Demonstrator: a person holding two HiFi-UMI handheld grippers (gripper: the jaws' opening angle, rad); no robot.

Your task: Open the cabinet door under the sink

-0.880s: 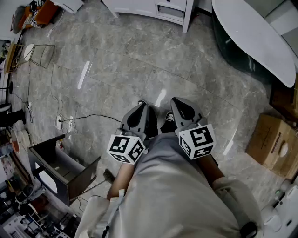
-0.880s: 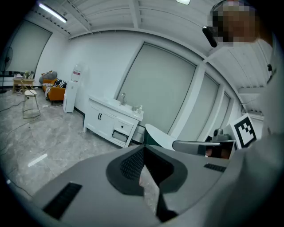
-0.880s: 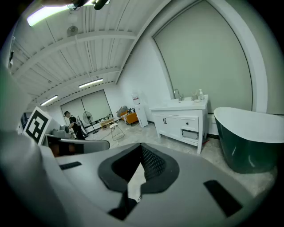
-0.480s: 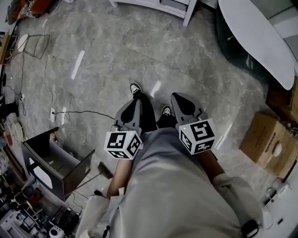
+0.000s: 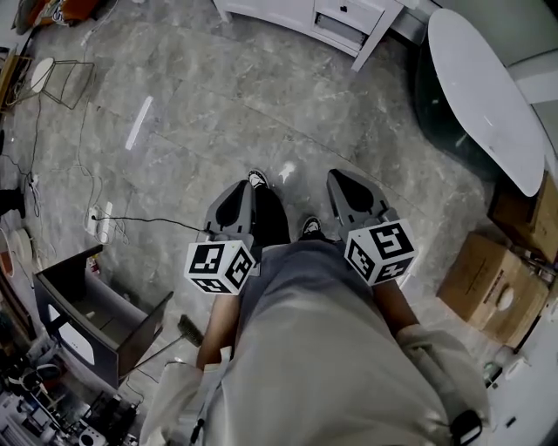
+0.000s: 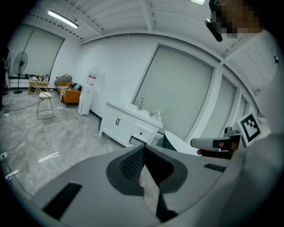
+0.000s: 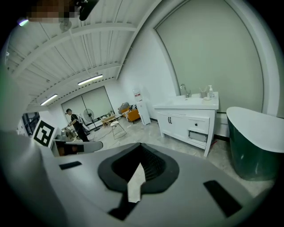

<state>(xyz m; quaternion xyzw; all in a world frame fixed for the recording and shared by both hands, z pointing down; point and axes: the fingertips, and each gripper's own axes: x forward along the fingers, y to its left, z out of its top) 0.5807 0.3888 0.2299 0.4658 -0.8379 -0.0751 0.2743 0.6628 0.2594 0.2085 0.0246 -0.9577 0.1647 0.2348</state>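
The white sink cabinet point(image 5: 307, 14) stands across the floor at the top edge of the head view, several steps away. Its two doors point(image 6: 116, 122) with dark handles look closed; in the right gripper view the doors point(image 7: 170, 120) sit left of a drawer. A faucet point(image 7: 183, 90) rises from the top. My left gripper point(image 5: 241, 187) and right gripper point(image 5: 338, 178) are held side by side at waist height, pointing toward the cabinet. Both are shut and hold nothing; the fingertips meet in both gripper views point(image 6: 143, 147) point(image 7: 141, 145).
A dark green bathtub point(image 5: 481, 80) with a white rim stands right of the cabinet. A cardboard box point(image 5: 488, 280) lies at right, a dark open box point(image 5: 94, 319) at left, cables point(image 5: 105, 218) and a wire stool point(image 5: 61, 87) farther left. A person point(image 7: 73, 122) stands far behind.
The view has shifted toward the cabinet, which now shows more at the top edge. The person's feet have stepped forward. Both grippers stay shut and side by side.
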